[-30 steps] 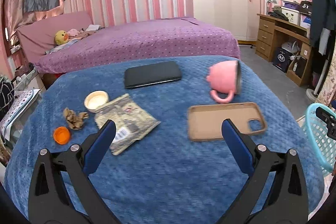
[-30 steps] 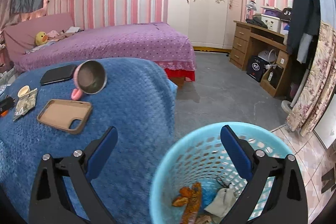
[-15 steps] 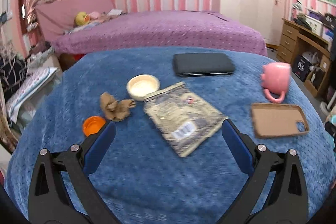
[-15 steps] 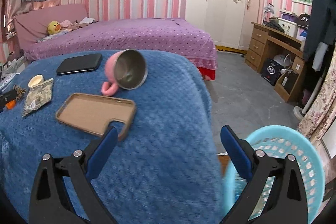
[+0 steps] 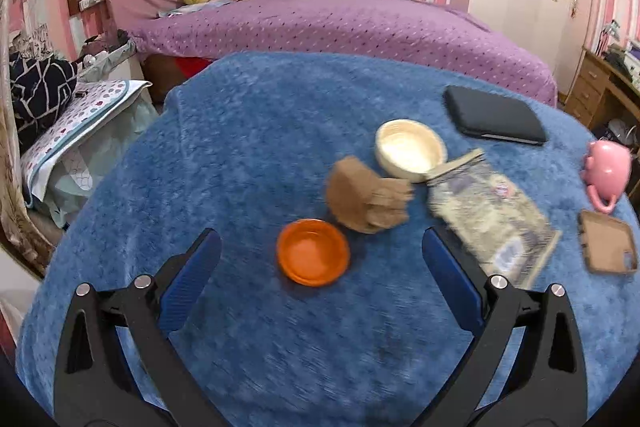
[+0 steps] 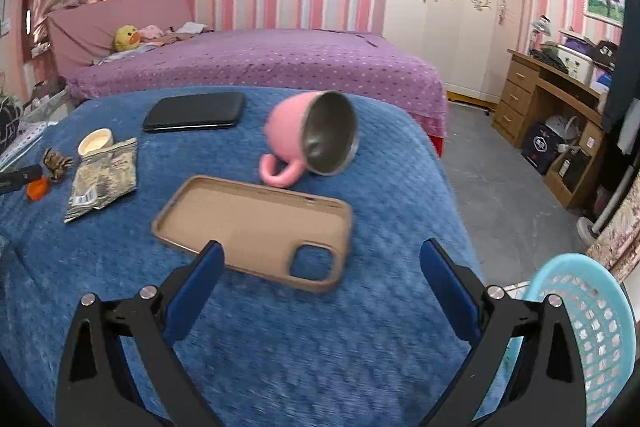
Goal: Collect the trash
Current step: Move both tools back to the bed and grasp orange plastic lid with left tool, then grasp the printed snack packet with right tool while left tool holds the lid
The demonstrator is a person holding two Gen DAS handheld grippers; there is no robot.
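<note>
Trash items lie in the centre of the left wrist view, on the blue blanket (image 5: 248,155): one orange cap (image 5: 313,251), one crumpled brown paper wad (image 5: 368,201), one cream cap (image 5: 410,150) and one printed wrapper (image 5: 490,215).

Change over the last second:
- The left gripper (image 5: 320,263) has swung from facing the wrapper and the phone case toward the orange cap, which now sits between its fingers, just ahead of the tips. Jaws are spread wide and hold nothing.
- The right gripper (image 6: 322,277) has turned away from the light blue basket (image 6: 588,327), now at the lower right of its frame, and faces the tan phone case (image 6: 248,223). Jaws are spread wide and empty.

Judgement: the left gripper is lining up on the orange cap or the wad as the next pickup; four trash items remain uncollected.

Other items, likely not trash: one pink mug (image 6: 310,139) lying on its side, one black case (image 6: 194,111), one phone case.
</note>
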